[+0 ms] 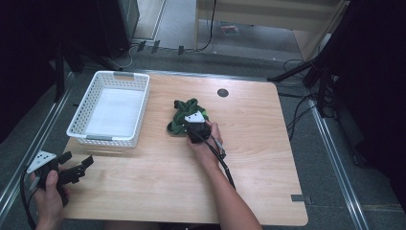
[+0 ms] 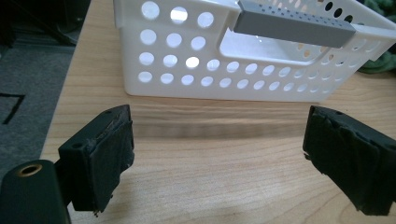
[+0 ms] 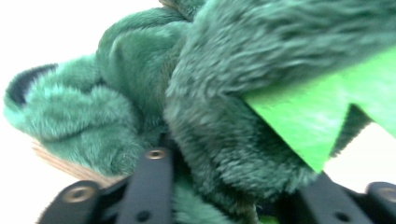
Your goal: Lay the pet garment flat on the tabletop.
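Observation:
A dark green plush toy with bright green felt spikes lies at the middle of the wooden table. My right gripper is on the toy's near side, and a hand holds it from below. In the right gripper view the plush toy bulges up between the two black jaws, which press into its fur, so the right gripper is shut on it. My left gripper hovers open at the table's near left corner. Nothing lies between its wide-apart pads.
A white perforated basket stands on the table's left side, just beyond the left gripper; its near wall has a grey handle. A round grommet sits near the far edge. Cables lie on the floor to the right.

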`<action>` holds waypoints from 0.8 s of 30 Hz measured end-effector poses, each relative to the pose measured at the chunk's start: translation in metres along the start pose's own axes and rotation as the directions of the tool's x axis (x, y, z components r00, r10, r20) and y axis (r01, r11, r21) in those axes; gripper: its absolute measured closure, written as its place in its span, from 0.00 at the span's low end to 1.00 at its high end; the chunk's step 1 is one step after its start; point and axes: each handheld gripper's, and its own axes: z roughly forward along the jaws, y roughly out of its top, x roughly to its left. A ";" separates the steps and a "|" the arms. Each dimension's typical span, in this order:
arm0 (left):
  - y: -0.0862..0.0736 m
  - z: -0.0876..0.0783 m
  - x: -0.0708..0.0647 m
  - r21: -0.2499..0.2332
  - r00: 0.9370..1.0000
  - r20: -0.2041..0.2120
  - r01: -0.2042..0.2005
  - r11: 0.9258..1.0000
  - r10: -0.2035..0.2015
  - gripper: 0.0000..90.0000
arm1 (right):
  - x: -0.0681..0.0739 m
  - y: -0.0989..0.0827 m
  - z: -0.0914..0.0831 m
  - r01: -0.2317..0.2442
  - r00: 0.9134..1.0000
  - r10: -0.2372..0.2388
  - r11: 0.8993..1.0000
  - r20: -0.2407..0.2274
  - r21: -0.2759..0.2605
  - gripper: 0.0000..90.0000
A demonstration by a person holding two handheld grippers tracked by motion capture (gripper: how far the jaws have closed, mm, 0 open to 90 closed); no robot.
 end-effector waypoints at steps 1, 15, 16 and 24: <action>0.003 -0.003 -0.002 -0.017 1.000 0.009 0.011 1.000 -0.011 0.10 | -0.004 0.001 -0.004 -0.025 1.000 0.024 1.000 -0.013 -0.020 0.85; 0.060 -0.007 -0.093 -0.126 0.980 0.151 -0.110 0.986 0.128 0.10 | -0.038 0.012 -0.133 -0.022 0.985 -0.029 0.957 -0.172 -0.290 0.86; 0.064 -0.003 -0.102 -0.132 0.976 0.166 -0.120 0.984 0.141 0.10 | -0.038 0.009 -0.142 -0.023 0.983 -0.033 0.953 -0.179 -0.301 0.86; 0.069 0.032 -0.160 -0.123 0.922 0.341 -0.149 0.981 0.183 0.10 | -0.020 -0.044 -0.157 0.085 0.943 -0.152 0.970 -0.297 -0.229 0.56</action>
